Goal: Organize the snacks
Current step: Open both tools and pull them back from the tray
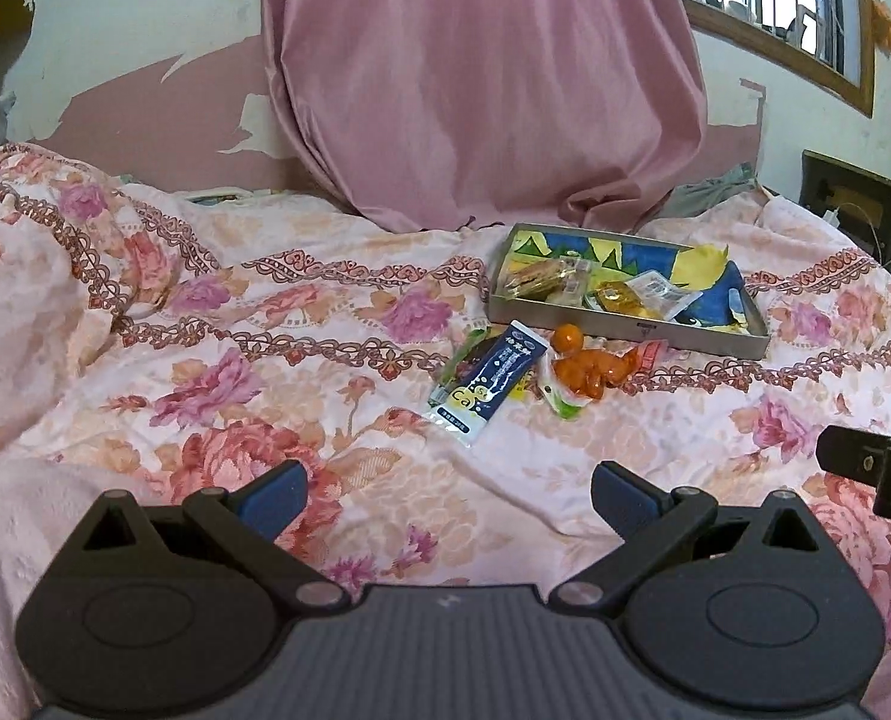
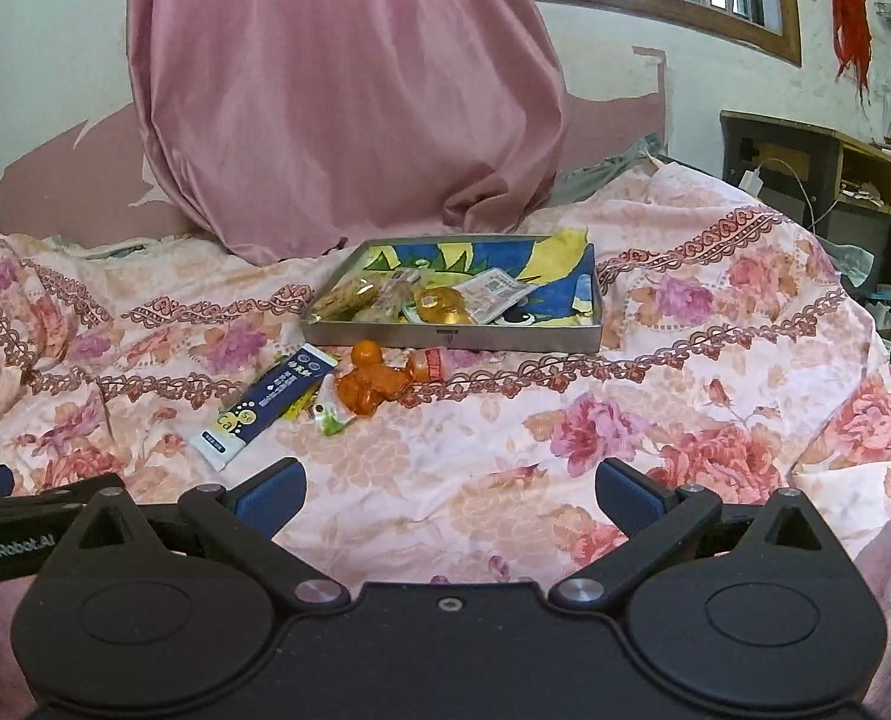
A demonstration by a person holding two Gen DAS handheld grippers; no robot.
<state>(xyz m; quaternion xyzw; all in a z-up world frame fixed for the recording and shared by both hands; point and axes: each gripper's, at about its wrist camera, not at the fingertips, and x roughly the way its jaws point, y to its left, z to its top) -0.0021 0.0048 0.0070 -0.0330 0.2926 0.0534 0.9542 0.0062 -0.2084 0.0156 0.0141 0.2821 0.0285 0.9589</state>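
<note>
A shallow metal tray (image 1: 625, 327) (image 2: 451, 340) lined with blue and yellow paper lies on the floral bedspread and holds several wrapped snacks (image 1: 616, 291) (image 2: 439, 303). In front of it lie a dark blue sachet (image 1: 493, 384) (image 2: 265, 405), a bag of orange candies (image 1: 589, 369) (image 2: 370, 381), a green-edged packet (image 1: 562, 399) (image 2: 331, 414) and a small red-labelled packet (image 2: 430, 363). My left gripper (image 1: 448, 501) is open, well short of the sachet. My right gripper (image 2: 448, 498) is open too, nothing between its fingers.
A pink curtain (image 1: 481, 78) (image 2: 343, 90) hangs down onto the bed behind the tray. A wooden shelf unit (image 2: 835, 174) stands at the right of the bed. The bedspread (image 1: 205, 360) is rumpled at the left. The right gripper's black body (image 1: 877, 468) shows at the left wrist view's right edge.
</note>
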